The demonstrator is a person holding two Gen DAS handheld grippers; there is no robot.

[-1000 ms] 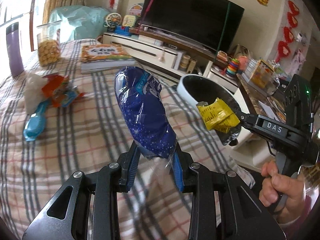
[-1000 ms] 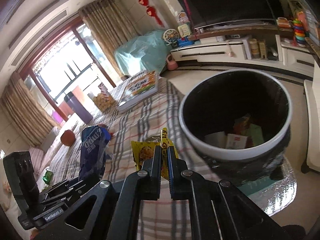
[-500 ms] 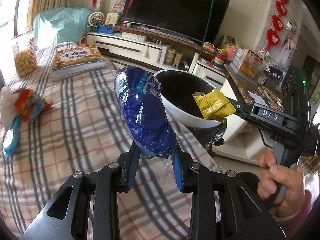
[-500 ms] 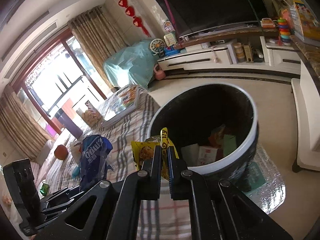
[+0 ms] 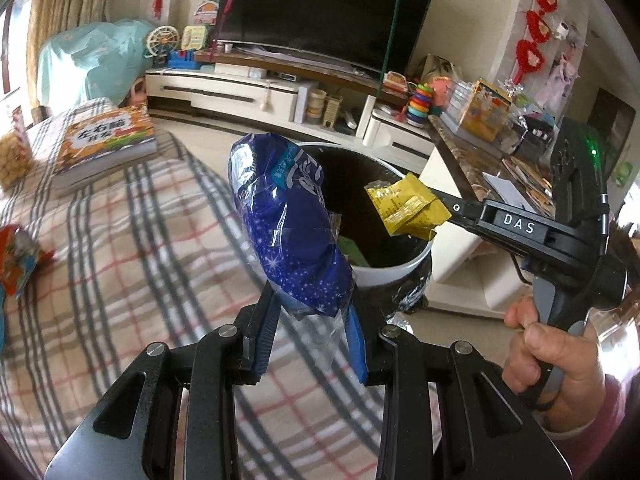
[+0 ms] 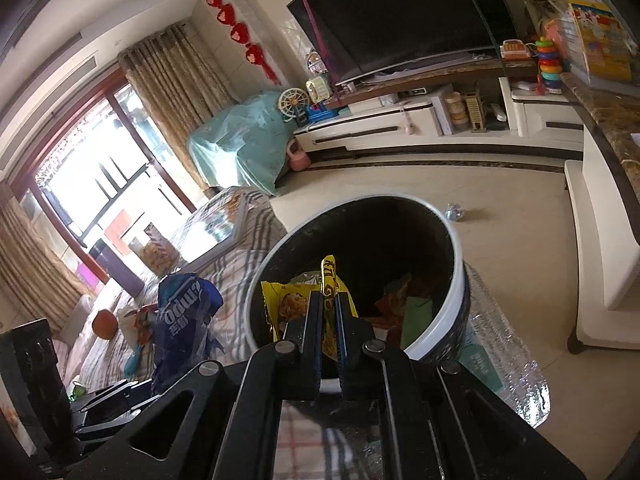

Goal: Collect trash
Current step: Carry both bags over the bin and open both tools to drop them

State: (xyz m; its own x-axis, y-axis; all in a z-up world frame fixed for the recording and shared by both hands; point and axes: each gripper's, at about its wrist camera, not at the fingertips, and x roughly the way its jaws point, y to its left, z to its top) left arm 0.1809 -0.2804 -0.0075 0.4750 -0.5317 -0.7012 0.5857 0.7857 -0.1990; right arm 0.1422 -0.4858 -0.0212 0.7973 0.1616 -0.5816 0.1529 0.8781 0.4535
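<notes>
Blue bag point(image 5: 288, 216), yellow packet point(image 5: 404, 208) over bin point(image 6: 452, 280)

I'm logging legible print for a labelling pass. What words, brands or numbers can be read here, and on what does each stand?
"DAS": white letters on the body of the right gripper, which is shut on the yellow wrapper.
"左右脑": large characters on the book cover; the smaller lines under them are too blurred.
Blue bag in the left gripper: crumpled white lettering, not readable for sure.
Yellow wrapper: print too small.
</notes>
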